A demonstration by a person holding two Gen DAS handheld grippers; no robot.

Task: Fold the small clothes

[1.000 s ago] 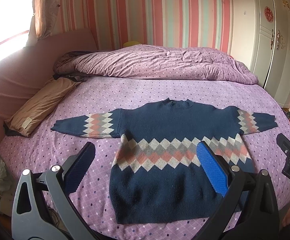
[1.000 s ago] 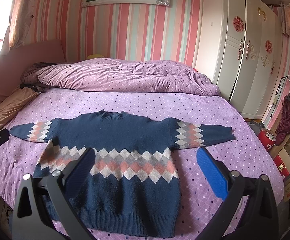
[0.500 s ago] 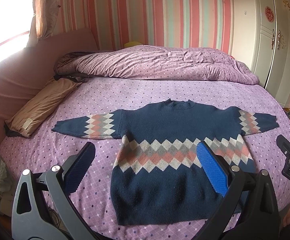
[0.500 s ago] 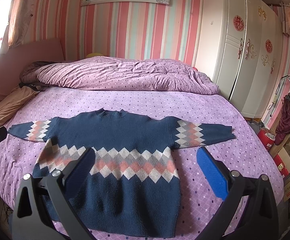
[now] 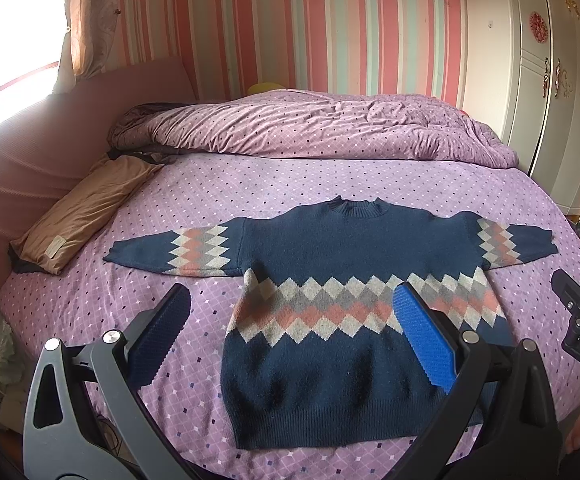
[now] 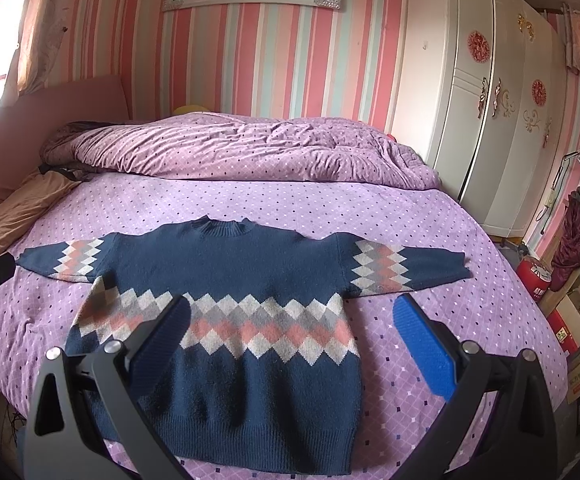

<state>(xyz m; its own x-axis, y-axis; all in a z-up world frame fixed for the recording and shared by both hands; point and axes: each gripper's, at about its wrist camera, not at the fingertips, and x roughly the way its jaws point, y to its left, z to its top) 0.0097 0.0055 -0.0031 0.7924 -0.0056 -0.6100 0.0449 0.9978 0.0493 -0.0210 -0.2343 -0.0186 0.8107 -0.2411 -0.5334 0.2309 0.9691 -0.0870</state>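
Bedspread (image 6: pixel 250 204) bare around sweater (image 6: pixel 230 276); duvet (image 6: pixel 250 148) behind — apart, seemingly.

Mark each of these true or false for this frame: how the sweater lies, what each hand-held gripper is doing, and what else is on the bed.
1. The sweater lies flat on the bed with both sleeves spread out. True.
2. The left hand-held gripper is shut on a sleeve. False: its jaws stand wide open, holding nothing.
3. The right hand-held gripper is open and holds nothing. True.
4. The sweater is already folded in half. False: it is fully unfolded, hem toward the cameras.
5. A bunched quilt lies beyond the sweater's collar. True.
6. The tan pillow rests on top of the sweater. False: it lies apart, by the headboard side.
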